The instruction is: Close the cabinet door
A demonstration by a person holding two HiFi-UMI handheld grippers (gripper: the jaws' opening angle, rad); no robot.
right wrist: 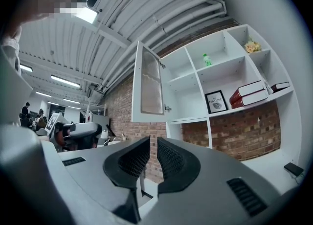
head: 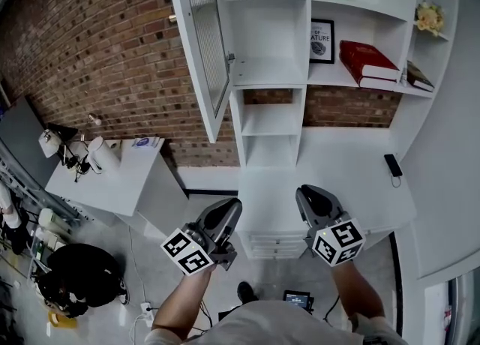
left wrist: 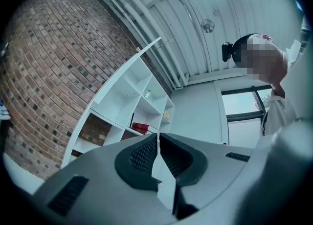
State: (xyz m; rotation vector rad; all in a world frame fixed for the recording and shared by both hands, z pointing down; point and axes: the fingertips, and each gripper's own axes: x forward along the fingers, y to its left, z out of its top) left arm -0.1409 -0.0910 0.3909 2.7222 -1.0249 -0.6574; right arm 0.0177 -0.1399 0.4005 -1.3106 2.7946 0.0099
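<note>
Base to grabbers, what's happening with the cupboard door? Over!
Left gripper and right gripper shut, empty, held low. White cabinet door with ribbed glass panel wide open, untouched. Nothing seen blocking its swing.

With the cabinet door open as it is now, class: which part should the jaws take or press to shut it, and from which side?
The free edge by the knob, approached from the left, the side of the brick wall. The door hinges at the cabinet, so that far edge probably swings easiest; avoid the ribbed pane.
</note>
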